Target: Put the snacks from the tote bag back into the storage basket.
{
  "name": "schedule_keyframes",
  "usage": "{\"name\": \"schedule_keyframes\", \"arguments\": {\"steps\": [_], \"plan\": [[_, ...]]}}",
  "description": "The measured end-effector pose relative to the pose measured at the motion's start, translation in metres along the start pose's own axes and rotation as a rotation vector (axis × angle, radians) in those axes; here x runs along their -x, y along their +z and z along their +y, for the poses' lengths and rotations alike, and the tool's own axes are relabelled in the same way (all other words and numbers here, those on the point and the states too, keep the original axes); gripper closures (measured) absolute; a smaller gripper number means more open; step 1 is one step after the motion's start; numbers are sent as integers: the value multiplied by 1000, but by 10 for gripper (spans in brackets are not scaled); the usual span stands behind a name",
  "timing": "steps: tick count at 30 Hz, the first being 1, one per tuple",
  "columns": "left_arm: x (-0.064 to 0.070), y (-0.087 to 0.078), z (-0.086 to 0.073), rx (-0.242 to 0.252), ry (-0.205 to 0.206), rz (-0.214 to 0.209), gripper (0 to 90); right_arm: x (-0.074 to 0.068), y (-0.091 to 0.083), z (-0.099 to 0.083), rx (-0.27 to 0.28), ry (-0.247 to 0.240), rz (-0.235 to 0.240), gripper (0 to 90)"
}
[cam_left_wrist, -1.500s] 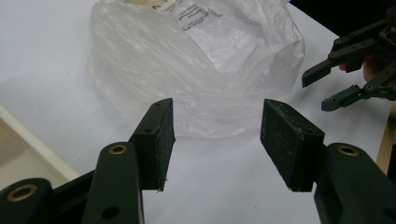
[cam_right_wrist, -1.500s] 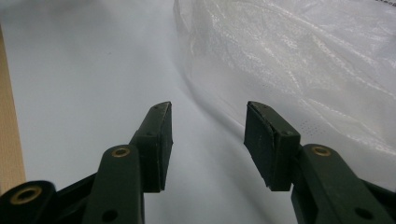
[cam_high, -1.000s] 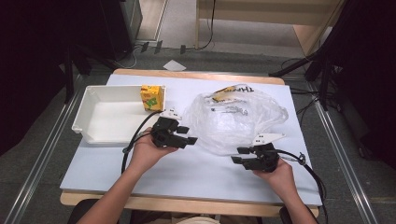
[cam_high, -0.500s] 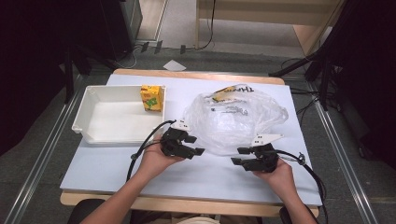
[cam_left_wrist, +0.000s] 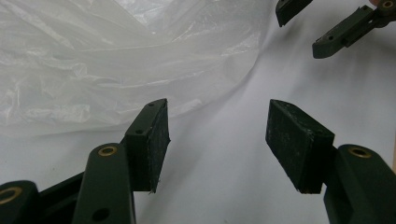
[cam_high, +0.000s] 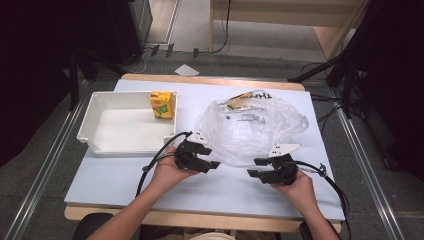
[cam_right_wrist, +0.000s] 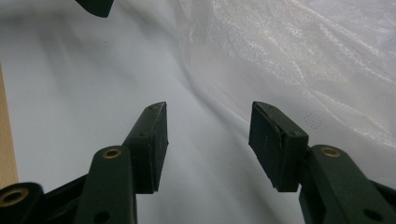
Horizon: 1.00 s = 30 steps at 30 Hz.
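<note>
White tabletop, with the crumpled plastic bag point(cam_high: 250, 127) at its middle — just beyond both my grippers. My left gripper point(cam_high: 212, 165) and right gripper point(cam_high: 253, 168) gape wide, empty. I'd pinch the bag's near hem from both sides — low, gently.

The bag point(cam_high: 252, 127) is thin, glossy, crinkled clear plastic on a smooth matt tabletop point(cam_high: 225, 187); the tray point(cam_high: 95, 117) is white plastic.
</note>
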<state>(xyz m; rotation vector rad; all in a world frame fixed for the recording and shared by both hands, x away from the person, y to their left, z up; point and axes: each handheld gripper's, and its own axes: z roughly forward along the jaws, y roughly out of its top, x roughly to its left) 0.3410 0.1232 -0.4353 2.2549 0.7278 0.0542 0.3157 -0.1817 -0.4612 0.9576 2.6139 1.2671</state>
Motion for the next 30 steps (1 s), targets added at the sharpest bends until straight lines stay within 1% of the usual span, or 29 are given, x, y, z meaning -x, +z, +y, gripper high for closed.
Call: {"name": "schedule_keyframes", "arguments": {"steps": [2, 6, 15, 21, 30], "plan": [[-1, 0, -1, 2, -12, -4, 402, 0, 0, 0, 1, -2, 0, 483], [-2, 0, -1, 2, -13, -4, 402, 0, 0, 0, -1, 2, -1, 483], [-2, 1, -2, -5, -8, -5, 402, 0, 0, 0, -1, -2, 1, 483], [-3, 1, -2, -2, -14, -6, 401, 0, 1, 0, -4, 2, 2, 484], [-4, 1, -3, -10, -6, -4, 398, 0, 1, 0, -6, -2, 1, 484]]}}
